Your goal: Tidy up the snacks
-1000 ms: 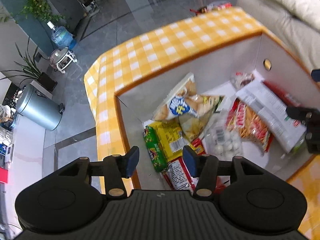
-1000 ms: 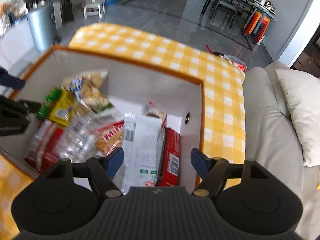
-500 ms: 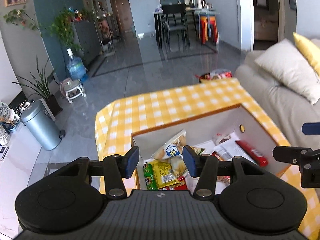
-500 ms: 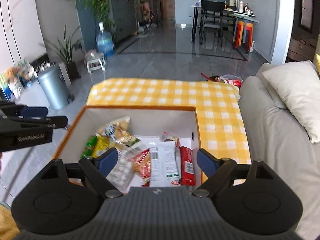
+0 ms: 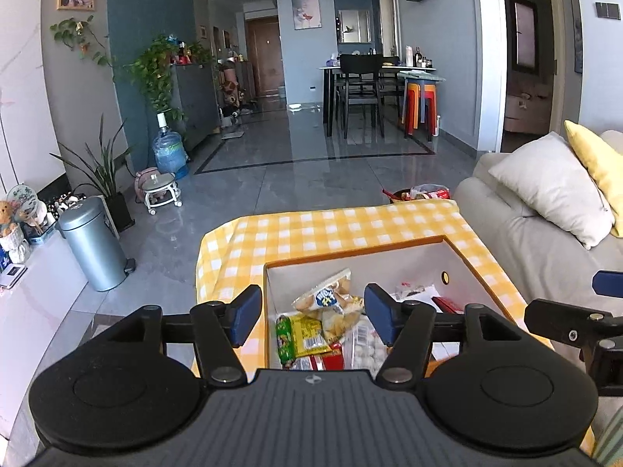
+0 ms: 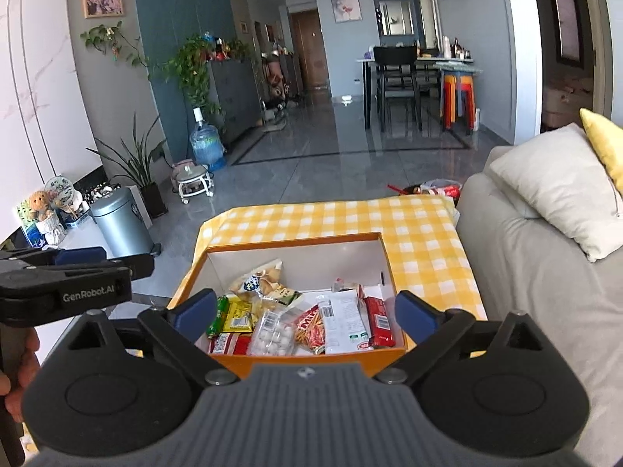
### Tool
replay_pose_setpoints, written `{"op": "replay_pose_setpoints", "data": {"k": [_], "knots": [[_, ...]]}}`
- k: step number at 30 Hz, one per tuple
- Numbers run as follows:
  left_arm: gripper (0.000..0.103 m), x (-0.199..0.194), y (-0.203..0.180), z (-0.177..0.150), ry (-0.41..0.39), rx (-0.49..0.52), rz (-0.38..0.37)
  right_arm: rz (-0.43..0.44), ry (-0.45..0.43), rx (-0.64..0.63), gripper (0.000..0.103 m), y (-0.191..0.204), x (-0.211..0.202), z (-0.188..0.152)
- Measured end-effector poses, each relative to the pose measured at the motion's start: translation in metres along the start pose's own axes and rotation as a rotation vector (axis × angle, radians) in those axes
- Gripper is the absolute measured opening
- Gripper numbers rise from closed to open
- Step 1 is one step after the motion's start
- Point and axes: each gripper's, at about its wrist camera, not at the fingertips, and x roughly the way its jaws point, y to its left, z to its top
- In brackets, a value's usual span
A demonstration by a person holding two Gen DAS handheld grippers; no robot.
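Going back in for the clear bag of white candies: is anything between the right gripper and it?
Nothing visible. The right gripper hangs open and empty above the box; the candy bag lies on top of the pile near the front wall, uncovered. The left gripper is off to the side.

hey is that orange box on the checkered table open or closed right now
Open. The orange box has no lid over it in either view, and you look straight down onto the snack packets lying across its white floor.
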Motion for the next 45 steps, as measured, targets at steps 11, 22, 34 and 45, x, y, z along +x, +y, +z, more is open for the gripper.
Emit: {"op": "replay_pose_setpoints", "data": {"k": [11, 22, 34, 45], "knots": [[0.087, -0.011, -0.007, -0.028, 0.018, 0.017, -0.008, 0.016, -0.014, 0.013, 0.099, 0.011, -0.012, -0.025], [0.087, 0.005, 0.001, -0.038, 0.108, -0.026, -0.002, 0.005, 0.039, -0.005, 0.099, 0.015, 0.005, -0.031], [0.087, 0.012, -0.004, -0.033, 0.163, 0.002, 0.027, -0.02, 0.077, -0.007, 0.099, 0.011, 0.02, -0.024], [0.087, 0.015, -0.006, -0.031, 0.18, 0.007, 0.017, -0.023, 0.084, -0.006, 0.099, 0.008, 0.023, -0.023]]}}
